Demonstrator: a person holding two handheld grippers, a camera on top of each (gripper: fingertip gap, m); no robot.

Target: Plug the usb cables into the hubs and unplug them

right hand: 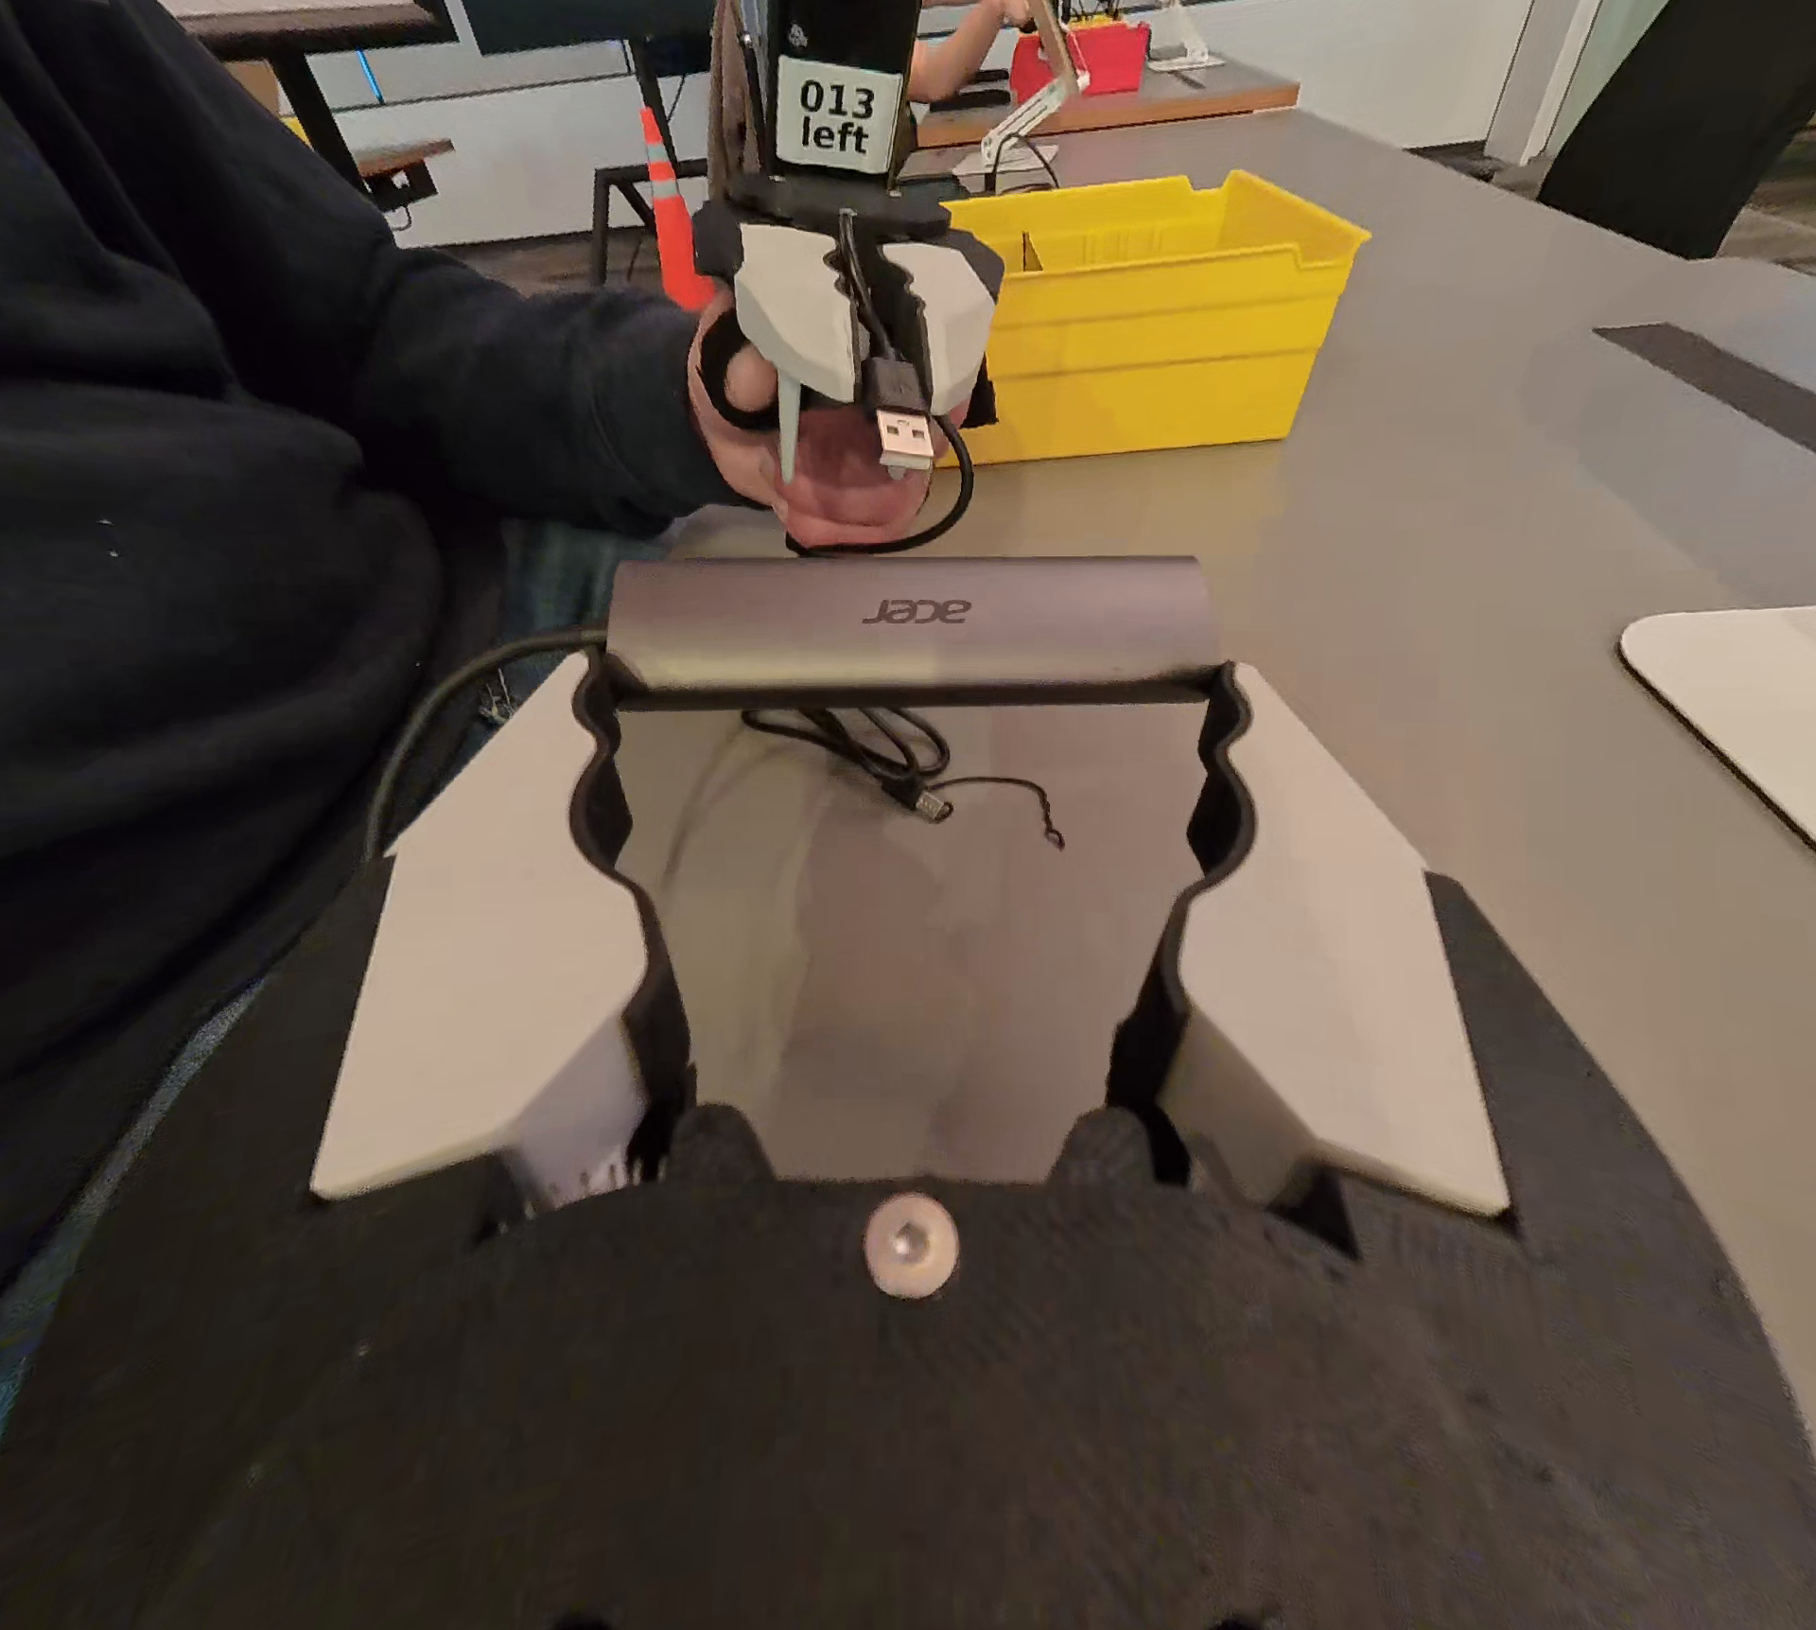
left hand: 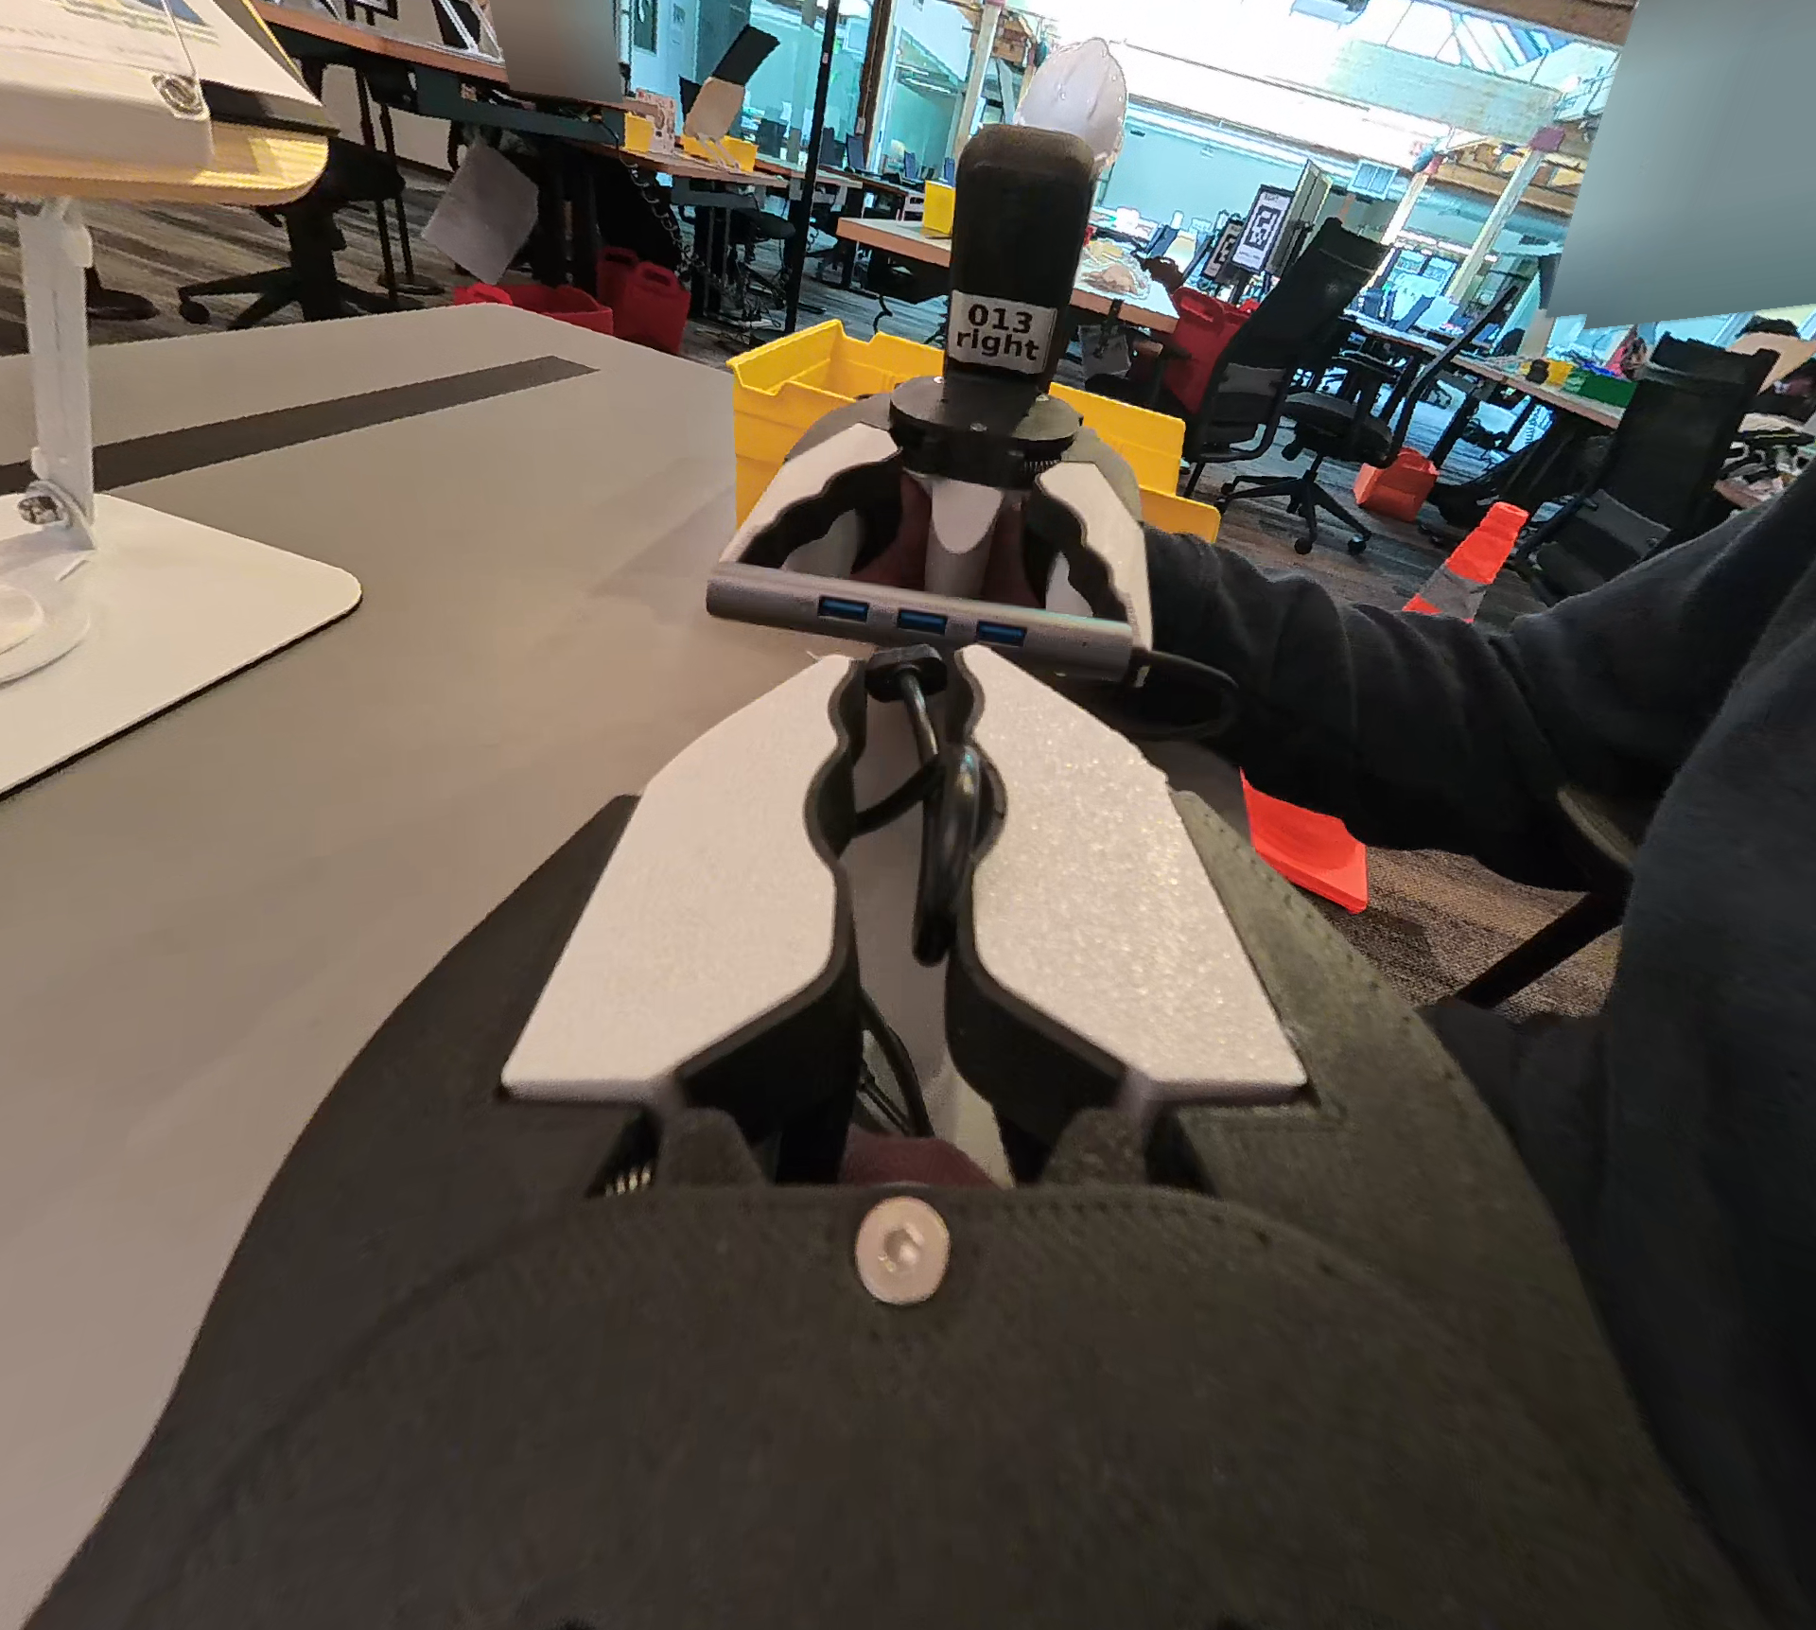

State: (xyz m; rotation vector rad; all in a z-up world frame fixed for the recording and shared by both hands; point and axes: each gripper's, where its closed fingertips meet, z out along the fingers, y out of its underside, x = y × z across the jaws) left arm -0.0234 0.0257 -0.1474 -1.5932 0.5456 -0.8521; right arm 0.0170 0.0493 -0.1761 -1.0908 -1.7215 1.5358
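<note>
Hub and plug held face to face above the table

Hub (right hand: 909,620), a grey metal bar, is gripped endwise by the right gripper (right hand: 909,683), whose fingers are spread wide and pressed against its two short ends. It is held level above the grey table (right hand: 1474,600), and its row of blue ports (left hand: 922,622) is turned toward the left gripper (left hand: 909,664). A black lead is seen leaving one end of the hub.

The left gripper is nearly closed, and the black cable (left hand: 938,797) is pinched just behind its plug (right hand: 904,435). The plug is pointed at the ports, close by but apart. Slack cable lies coiled on the table beneath the hub. A yellow bin (right hand: 1160,325) stands behind the left gripper.
</note>
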